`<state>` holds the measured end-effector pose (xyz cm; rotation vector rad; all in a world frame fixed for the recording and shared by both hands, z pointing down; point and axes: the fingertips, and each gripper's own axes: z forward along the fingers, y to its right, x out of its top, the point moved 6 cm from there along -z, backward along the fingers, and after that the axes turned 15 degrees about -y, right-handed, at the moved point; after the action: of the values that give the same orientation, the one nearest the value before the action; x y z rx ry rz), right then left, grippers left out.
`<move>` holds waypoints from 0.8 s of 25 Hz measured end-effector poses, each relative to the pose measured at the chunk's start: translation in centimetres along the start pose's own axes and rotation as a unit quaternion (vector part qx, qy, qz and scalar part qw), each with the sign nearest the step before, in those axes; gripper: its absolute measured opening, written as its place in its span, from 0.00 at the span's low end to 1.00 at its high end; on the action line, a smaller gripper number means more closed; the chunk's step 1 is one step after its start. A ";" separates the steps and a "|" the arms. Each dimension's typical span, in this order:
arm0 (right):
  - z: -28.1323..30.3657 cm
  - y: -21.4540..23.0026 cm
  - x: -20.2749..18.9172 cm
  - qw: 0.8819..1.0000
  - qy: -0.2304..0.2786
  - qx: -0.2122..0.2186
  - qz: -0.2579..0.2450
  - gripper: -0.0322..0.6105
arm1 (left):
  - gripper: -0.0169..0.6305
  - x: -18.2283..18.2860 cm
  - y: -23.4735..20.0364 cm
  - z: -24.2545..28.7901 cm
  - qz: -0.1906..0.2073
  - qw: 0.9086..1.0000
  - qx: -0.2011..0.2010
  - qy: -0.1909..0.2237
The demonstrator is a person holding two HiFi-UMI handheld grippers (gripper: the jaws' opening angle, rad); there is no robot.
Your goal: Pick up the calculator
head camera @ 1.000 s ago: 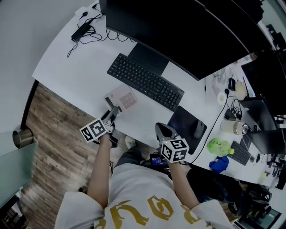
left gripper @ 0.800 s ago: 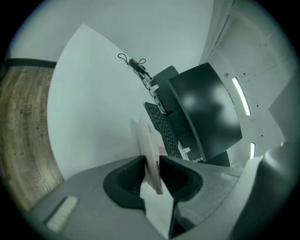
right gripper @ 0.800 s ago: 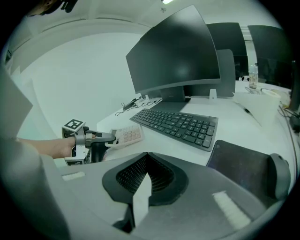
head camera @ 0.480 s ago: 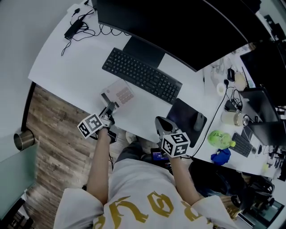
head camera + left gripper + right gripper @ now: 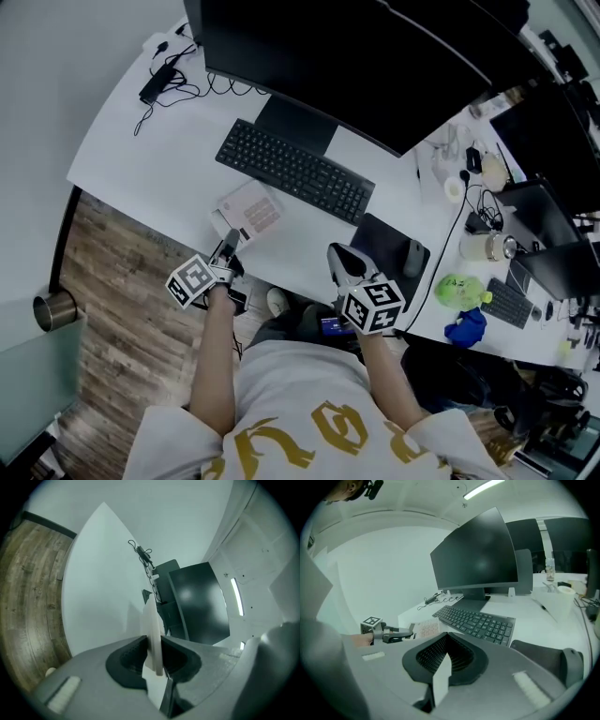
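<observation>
The calculator is a flat pale slab with pinkish keys, lying near the desk's front edge, in front of the keyboard's left end. My left gripper is shut on its near edge. In the left gripper view the calculator shows edge-on as a thin white plate pinched between the jaws. The right gripper view shows the calculator low over the desk, with the left gripper at its end. My right gripper hovers at the desk's edge beside the mouse pad, shut and holding nothing.
A black keyboard lies behind the calculator under a big dark monitor. A mouse rests on a dark pad. Cables and an adapter sit at the far left. Cluttered items, including a green toy, crowd the right.
The head camera has shifted a little. My left gripper stays clamped on the calculator's near edge and the right gripper holds about the same spot.
</observation>
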<state>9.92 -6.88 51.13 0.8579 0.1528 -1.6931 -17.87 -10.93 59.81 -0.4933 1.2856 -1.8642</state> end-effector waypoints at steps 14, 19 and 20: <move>-2.0 -1.9 3.0 0.998 0.057 0.006 -0.040 0.09 | 0.14 -1.9 7.0 -3.2 0.029 0.997 -0.057 0.040; -2.6 -1.5 3.0 0.997 0.062 0.008 -0.049 0.09 | 0.14 -2.6 8.1 -3.4 0.030 0.996 -0.064 0.050; -2.7 -1.4 3.0 0.997 0.064 0.008 -0.048 0.09 | 0.14 -2.8 8.3 -3.3 0.030 0.996 -0.066 0.050</move>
<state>9.76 -7.43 46.90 0.9853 0.2721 -1.7304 -15.22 -8.18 51.30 -0.4294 1.4804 -1.7815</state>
